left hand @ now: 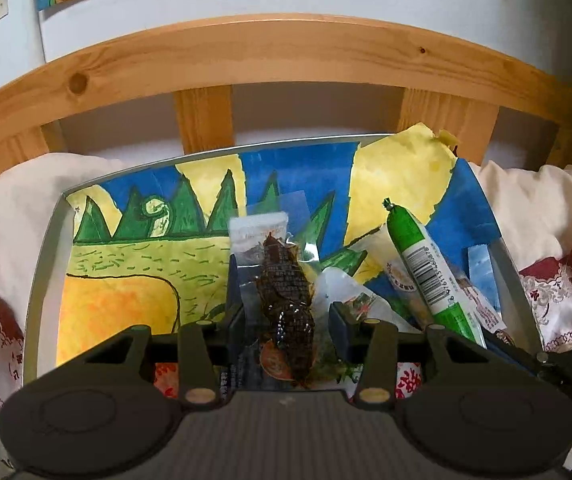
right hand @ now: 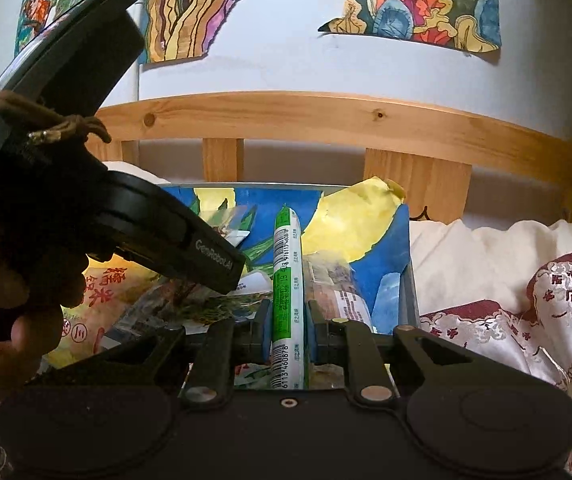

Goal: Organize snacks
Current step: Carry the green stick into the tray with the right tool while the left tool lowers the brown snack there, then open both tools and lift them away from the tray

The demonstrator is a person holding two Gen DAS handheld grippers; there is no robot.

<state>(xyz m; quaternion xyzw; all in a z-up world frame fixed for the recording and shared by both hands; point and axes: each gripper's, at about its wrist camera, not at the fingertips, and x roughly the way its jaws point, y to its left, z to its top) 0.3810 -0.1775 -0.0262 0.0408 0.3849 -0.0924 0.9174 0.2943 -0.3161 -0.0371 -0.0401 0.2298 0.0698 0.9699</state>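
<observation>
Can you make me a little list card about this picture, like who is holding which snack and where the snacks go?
left gripper: jaws shut on a clear plastic packet with a dark brown snack inside
right gripper: jaws shut on a long green and white sausage stick with a barcode
container: grey tray lined with a painted blue, yellow and green paper
also in tray: more clear snack packets
around the tray: cream and red patterned bedding, wooden bed frame behind

a pine headboard (left hand: pixel 269 56) with slats spans the white wall (right hand: pixel 286 68); colourful paintings (right hand: pixel 418 4) hang at twelve o'clock, cream bedding (right hand: pixel 486 256) below.
</observation>
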